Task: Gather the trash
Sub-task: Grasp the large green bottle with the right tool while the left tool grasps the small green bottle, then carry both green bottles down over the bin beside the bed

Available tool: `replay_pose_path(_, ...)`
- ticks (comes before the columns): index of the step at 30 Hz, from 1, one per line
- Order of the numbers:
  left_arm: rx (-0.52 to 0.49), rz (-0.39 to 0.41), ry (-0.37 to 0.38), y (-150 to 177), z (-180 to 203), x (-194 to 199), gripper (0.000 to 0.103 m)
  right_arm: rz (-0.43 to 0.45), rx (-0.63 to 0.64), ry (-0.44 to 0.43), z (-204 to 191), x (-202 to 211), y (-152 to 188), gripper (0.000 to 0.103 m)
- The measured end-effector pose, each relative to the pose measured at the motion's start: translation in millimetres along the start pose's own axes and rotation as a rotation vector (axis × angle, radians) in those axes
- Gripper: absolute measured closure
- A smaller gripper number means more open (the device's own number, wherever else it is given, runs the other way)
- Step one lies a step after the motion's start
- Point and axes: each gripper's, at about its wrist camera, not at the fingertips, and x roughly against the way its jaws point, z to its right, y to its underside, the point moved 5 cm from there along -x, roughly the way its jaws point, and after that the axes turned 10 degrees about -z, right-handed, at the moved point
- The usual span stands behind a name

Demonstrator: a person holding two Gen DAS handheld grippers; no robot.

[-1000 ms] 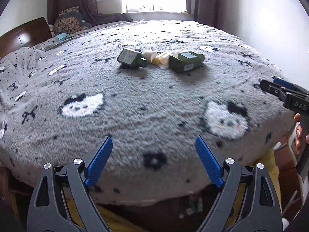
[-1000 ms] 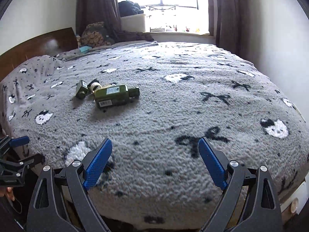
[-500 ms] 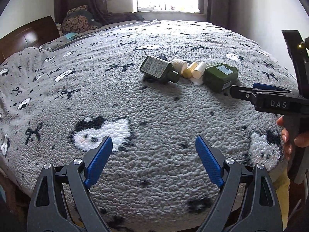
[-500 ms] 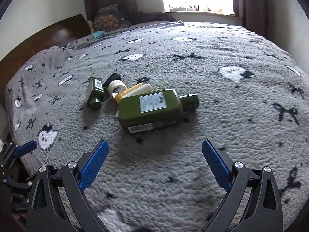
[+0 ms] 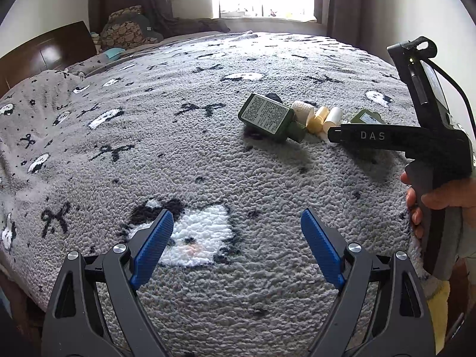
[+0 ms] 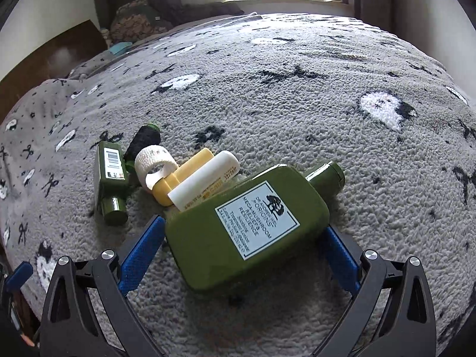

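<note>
A large olive-green plastic bottle with a white label (image 6: 247,232) lies on its side on a grey fleece blanket (image 6: 297,113), between the wide blue pads of the right gripper (image 6: 244,255), which do not press it. It looks rigid, smooth and possibly slippery; gripping across its flat body seems safest. The left gripper (image 5: 238,247) hangs wide and empty.

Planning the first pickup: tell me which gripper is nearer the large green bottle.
Right. The right gripper straddles the large green bottle, open fingers either side of its base. The left gripper hangs open over bare blanket, well short of it.
</note>
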Motion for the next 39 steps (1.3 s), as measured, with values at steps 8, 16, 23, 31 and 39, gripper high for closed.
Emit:
replay_pose_path(8, -0.006, -0.006, 0.024, -36.7, 9.4, -20.9, 0.02, 0.021, 0.038, -0.029, 12.1, 10.0, 1.0, 0.014)
replay_pose_path(16, 0.033, -0.014, 0.027, -91.3, 22.1, -49.8, 0.02, 0.08, 0.061, 0.006, 40.7, 38.1, 16.8, 0.014)
replay_pose_path(23, 0.106, -0.078, 0.039, -111.0, 18.2, -81.2, 0.026, 0.09, 0.073, 0.04, 66.3, 45.6, 35.3, 0.014)
replay_pose_path(31, 0.121, -0.097, 0.075, -115.7, 19.9, -99.8, 0.033, 0.094, 0.08, 0.035, 77.5, 47.8, 40.6, 0.014)
replay_pose_path(39, 0.088, -0.086, 0.061, -102.7, 25.4, -80.8, 0.033, 0.124, 0.091, 0.033, 77.0, 61.8, 48.4, 0.014)
